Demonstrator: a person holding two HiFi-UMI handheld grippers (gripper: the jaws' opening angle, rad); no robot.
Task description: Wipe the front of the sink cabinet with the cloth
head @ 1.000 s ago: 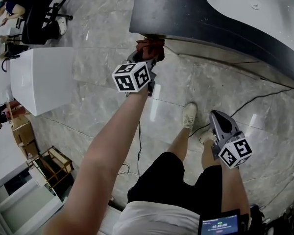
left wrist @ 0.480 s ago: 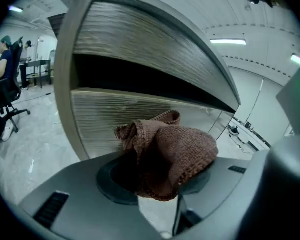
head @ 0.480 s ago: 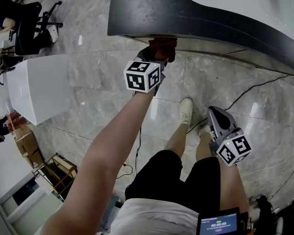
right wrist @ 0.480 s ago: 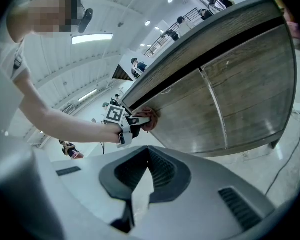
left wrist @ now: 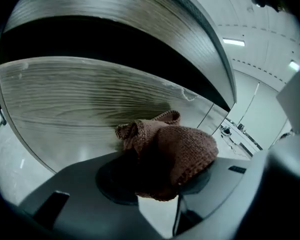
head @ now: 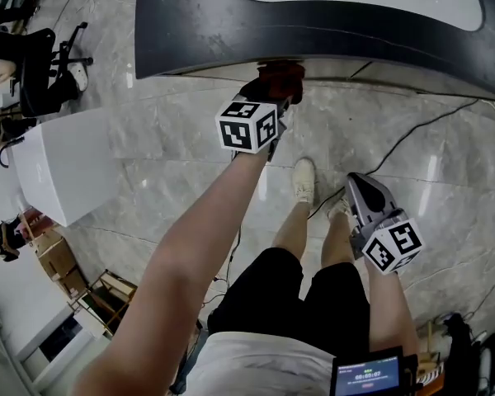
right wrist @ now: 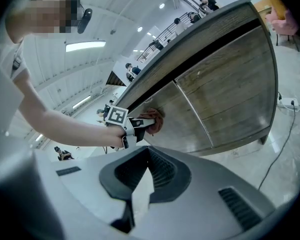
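Two hand-held grippers.

Left gripper [head: 271,89]: jaws pinch a reddish-brown knitted cloth [left wrist: 176,151]. The cloth is bunched into a wad whose long axis lies across the jaws. One loose hemmed corner points far, toward the wood-grain sink cabinet front [right wrist: 225,94]. The cloth is pressed on that front near its top edge, just under the dark curved countertop [head: 198,23] and left of the vertical door seam [right wrist: 194,115]. Bare panel runs right of the seam and below the cloth.

Right gripper [head: 359,190]: jaws pressed together, empty, held low and well apart from the cabinet, over the grey marble floor [head: 173,139]. A black cable [head: 412,134] trails at the right.
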